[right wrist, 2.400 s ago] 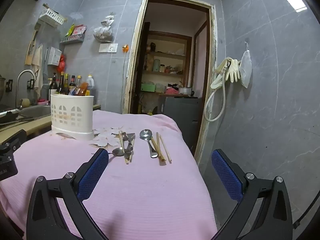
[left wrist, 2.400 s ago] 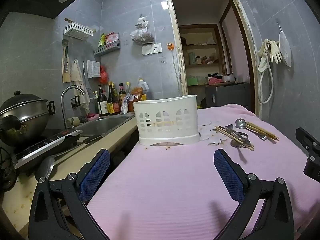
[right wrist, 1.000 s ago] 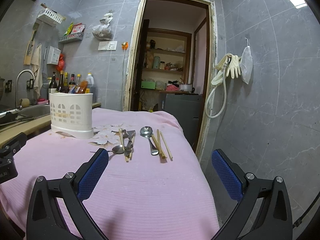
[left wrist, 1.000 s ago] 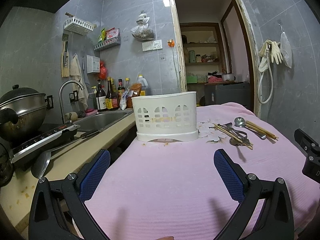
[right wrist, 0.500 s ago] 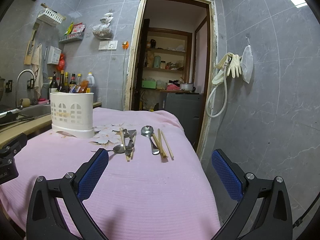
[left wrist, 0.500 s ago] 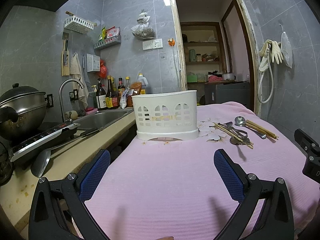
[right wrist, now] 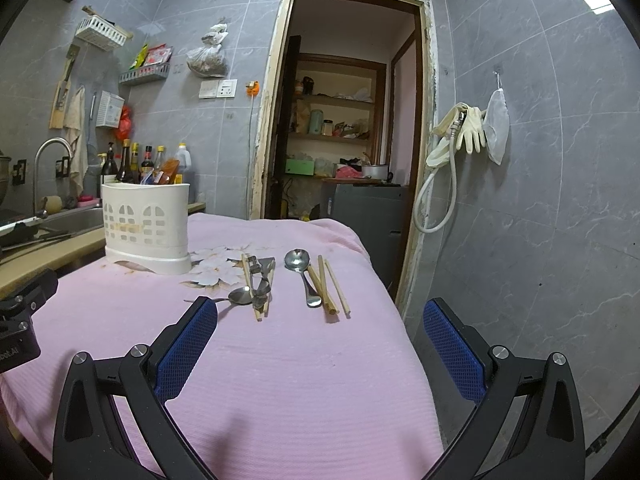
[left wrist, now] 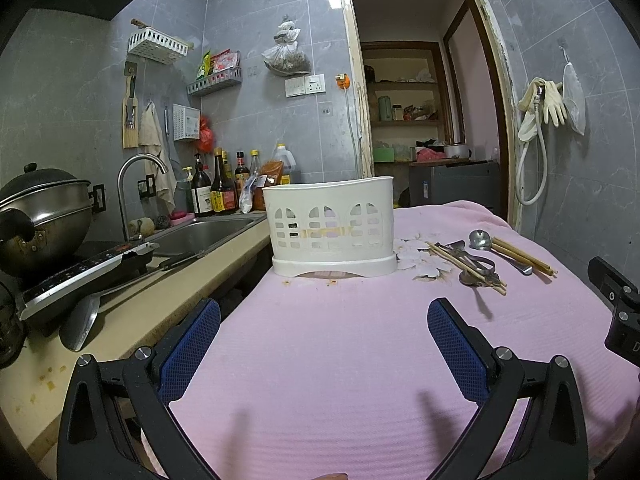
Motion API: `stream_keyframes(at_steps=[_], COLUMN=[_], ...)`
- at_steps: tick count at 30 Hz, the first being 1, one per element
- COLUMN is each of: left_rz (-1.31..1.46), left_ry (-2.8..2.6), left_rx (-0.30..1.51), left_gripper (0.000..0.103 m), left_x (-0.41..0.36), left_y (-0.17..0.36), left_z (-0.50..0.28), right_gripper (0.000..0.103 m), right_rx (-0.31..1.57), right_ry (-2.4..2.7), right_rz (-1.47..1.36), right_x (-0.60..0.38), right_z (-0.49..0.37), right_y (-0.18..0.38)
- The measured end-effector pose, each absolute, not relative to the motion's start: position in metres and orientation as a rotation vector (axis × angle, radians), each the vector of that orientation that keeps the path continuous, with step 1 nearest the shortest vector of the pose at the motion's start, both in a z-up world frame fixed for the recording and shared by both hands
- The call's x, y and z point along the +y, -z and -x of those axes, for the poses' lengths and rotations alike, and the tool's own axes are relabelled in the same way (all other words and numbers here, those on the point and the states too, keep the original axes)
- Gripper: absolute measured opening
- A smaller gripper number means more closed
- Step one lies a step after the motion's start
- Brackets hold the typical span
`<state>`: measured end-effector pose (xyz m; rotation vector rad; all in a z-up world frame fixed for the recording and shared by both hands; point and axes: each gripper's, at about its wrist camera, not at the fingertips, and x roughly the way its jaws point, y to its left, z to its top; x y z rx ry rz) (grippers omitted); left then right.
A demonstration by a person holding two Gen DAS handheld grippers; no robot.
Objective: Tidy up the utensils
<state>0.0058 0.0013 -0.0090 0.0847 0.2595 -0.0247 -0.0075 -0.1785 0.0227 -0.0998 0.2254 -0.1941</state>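
A white slotted utensil holder (left wrist: 331, 227) (right wrist: 146, 227) stands upright on a table under a pink cloth (left wrist: 340, 360) (right wrist: 288, 360). To its right lie loose utensils: a metal spoon (right wrist: 301, 272) (left wrist: 486, 246) beside wooden chopsticks (right wrist: 330, 286) (left wrist: 522, 256), and left of those a heap of spoons and chopsticks (right wrist: 256, 288) (left wrist: 470, 270). My left gripper (left wrist: 324, 336) is open, low over the cloth in front of the holder. My right gripper (right wrist: 320, 332) is open too, short of the utensils, holding nothing.
Left of the table runs a counter with a sink (left wrist: 200, 234), a tap (left wrist: 136, 184), bottles (left wrist: 218, 192), a steel pot (left wrist: 44, 216) on a cooktop and a ladle (left wrist: 80, 320). An open doorway (right wrist: 344, 128) is behind. The table's right edge (right wrist: 404, 320) drops to the floor.
Both views have shifted only slightly; the holder and utensils lie where they were. Both grippers stay open and empty.
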Motion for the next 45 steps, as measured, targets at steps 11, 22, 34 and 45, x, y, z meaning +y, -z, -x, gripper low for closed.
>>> stream_keyframes(at_steps=[11,22,34,45], left_rz=[-0.082,-0.075,-0.064,-0.042], left_ry=[0.025,0.026,0.035,0.182], left_rx=[0.267,0.283,0.271,0.315], left_gripper=[0.102,0.102,0.102,0.102], left_x=[0.001,0.002,0.005,0.001], left_y=[0.009,0.009,-0.002,-0.039], left_z=[-0.007,-0.01,-0.021,-0.073], right_gripper=[0.103,0.103,0.103,0.103], right_rx=[0.23,0.242,0.247,0.252], right_ry=[0.192,0.187,0.171,0.085], right_rz=[0.099,0.095,0.092,0.08], right_x=[-0.176,-0.173,-0.176,-0.209], right_z=[0.006,0.005,0.003,-0.016], right_y=[-0.02,-0.018,-0.018,-0.048])
